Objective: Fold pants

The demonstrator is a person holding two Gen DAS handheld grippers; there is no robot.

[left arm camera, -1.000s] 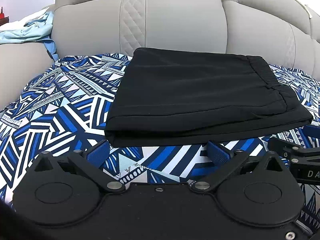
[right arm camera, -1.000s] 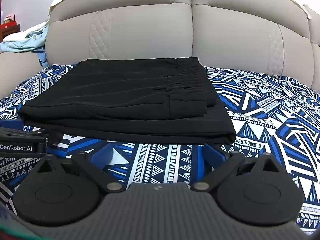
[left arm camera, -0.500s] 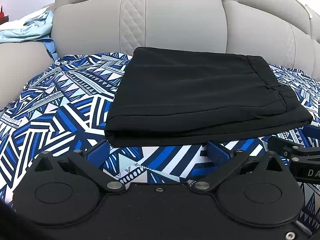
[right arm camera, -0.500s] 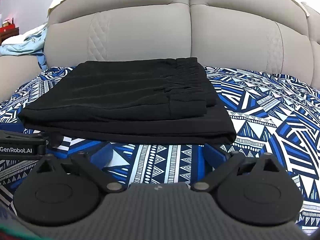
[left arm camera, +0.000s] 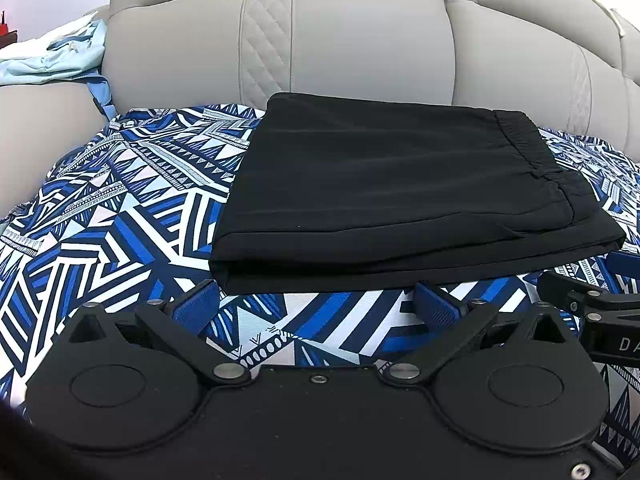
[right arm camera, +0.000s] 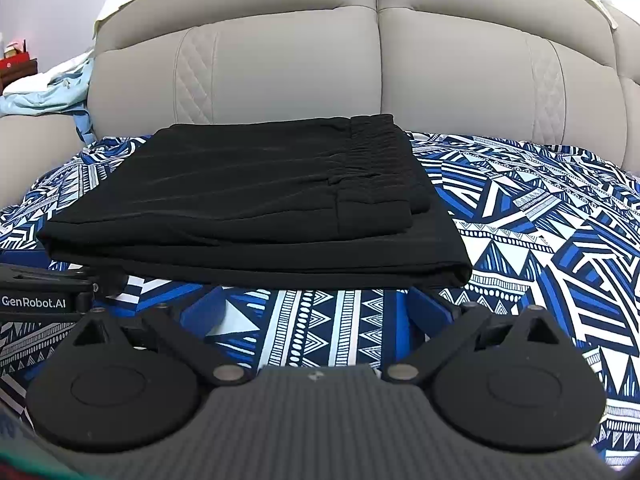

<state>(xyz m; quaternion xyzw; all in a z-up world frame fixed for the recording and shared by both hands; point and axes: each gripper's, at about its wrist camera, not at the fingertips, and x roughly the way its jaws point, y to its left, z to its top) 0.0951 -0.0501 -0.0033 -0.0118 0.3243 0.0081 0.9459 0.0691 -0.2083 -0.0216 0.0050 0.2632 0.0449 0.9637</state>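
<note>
Pants [left arm camera: 392, 188], black and already folded into a flat layered rectangle, are lying on a blue, white and black patterned cover [left arm camera: 120, 232] spread over the seat of a grey padded sofa [left arm camera: 360, 40]. Their long axis is running left to right across both views, parallel to the sofa back, with the gathered elastic waistband [left arm camera: 532, 148] sitting at the right end, on top of the stack. The near folded edge is facing the two grippers.

Both tools are resting low on the cover just in front of that near edge, side by side. The left gripper [left arm camera: 316, 304] is pointing at the left half of the bundle, its blue fingertips [left arm camera: 196, 308] spread wide apart and holding nothing, lying just short of the cloth. The right gripper [right arm camera: 316, 304] is pointing at the right half, its jaws likewise splayed and empty, tips close to the near edge but not pinching it. Each tool is showing at the edge of the other's view, so they are sitting close together. Neither looks clearly nearer to the pants; each is nearest its own end.

Judging from this, the fold appears finished or nearly so, and any further move would mean reaching straight ahead to the near edge.

A pale blue garment [left arm camera: 52, 60] is draped over the sofa arm at the far left, well apart from the pants.
</note>
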